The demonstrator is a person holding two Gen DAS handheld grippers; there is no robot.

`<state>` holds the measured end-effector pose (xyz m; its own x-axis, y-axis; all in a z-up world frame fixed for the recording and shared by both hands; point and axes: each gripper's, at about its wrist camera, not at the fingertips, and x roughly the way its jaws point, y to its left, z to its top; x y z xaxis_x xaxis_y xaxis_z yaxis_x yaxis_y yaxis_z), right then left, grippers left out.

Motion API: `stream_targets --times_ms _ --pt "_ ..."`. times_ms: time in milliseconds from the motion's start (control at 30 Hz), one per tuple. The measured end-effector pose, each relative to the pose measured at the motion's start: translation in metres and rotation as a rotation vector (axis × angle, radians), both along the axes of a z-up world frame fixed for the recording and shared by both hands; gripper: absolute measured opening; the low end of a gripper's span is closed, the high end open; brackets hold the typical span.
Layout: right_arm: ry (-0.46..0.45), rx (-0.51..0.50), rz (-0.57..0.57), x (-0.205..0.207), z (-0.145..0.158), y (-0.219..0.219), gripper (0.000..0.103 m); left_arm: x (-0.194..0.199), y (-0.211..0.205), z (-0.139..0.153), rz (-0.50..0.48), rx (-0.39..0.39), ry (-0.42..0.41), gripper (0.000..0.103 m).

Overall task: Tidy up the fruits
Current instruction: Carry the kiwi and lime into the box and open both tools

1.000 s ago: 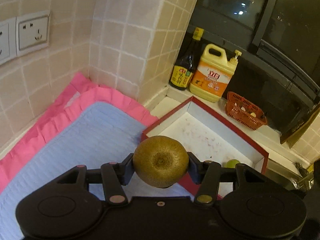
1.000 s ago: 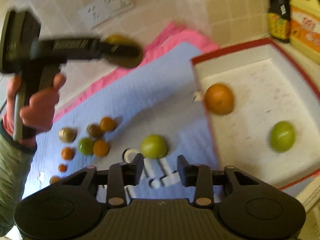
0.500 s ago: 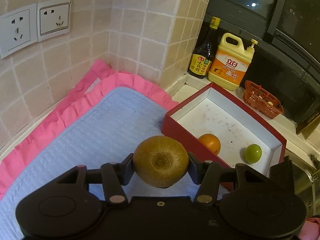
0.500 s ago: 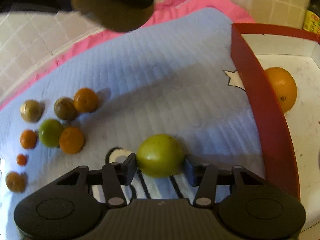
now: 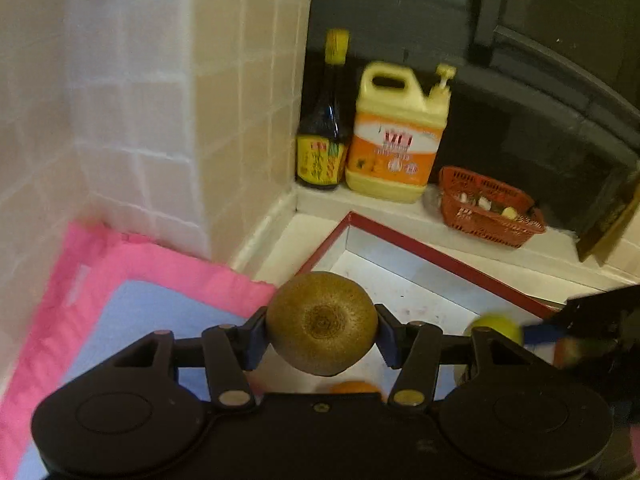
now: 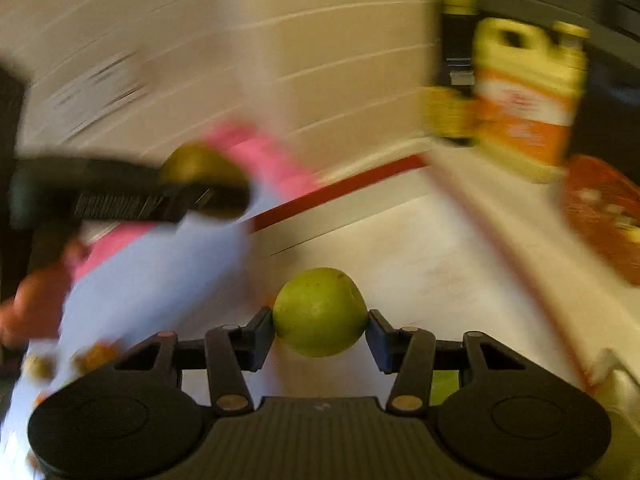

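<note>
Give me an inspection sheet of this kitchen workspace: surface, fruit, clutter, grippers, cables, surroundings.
Surface: blue mat with pink border on the counter.
Job's things: kiwi and green fruit, each held; red-rimmed box; small fruits on the mat, blurred.
Clutter: dark sauce bottle, yellow detergent jug, red basket.
Grippers: left gripper jaws clamp the kiwi; right gripper jaws clamp the green fruit.
Cables: nothing seen.
Surroundings: beige tiled wall, dark window.
</note>
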<state>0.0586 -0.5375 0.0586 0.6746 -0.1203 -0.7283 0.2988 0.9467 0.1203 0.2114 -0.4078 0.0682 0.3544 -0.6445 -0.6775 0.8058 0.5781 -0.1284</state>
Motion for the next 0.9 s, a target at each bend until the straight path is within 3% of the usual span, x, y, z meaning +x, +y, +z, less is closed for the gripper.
stream_targets --times_ms 67,233,367,533,633,733,900 --pt "0.015 0.027 -0.065 0.01 -0.009 -0.029 0.052 0.011 -0.023 -0.016 -0.026 0.014 0.053 0.064" --pt "0.092 0.109 -0.152 0.028 -0.042 -0.073 0.052 0.019 -0.067 -0.048 -0.088 0.087 0.074 0.064" --pt "0.12 0.133 -0.172 0.035 -0.059 -0.086 0.052 0.026 -0.083 -0.074 -0.091 0.143 0.106 0.064" --pt "0.152 0.089 -0.159 0.041 -0.07 -0.083 0.052 0.031 -0.083 -0.09 -0.096 0.163 0.164 0.065" --pt "0.161 0.113 -0.16 0.044 -0.073 -0.084 0.052 0.03 -0.081 -0.089 -0.095 0.16 0.168 0.066" --pt "0.16 0.127 -0.168 0.042 -0.073 -0.084 0.053 0.026 -0.074 -0.075 -0.08 0.126 0.133 0.078" --pt "0.086 0.146 -0.179 0.021 -0.045 -0.086 0.057 0.018 -0.043 -0.037 -0.035 0.059 0.084 0.078"
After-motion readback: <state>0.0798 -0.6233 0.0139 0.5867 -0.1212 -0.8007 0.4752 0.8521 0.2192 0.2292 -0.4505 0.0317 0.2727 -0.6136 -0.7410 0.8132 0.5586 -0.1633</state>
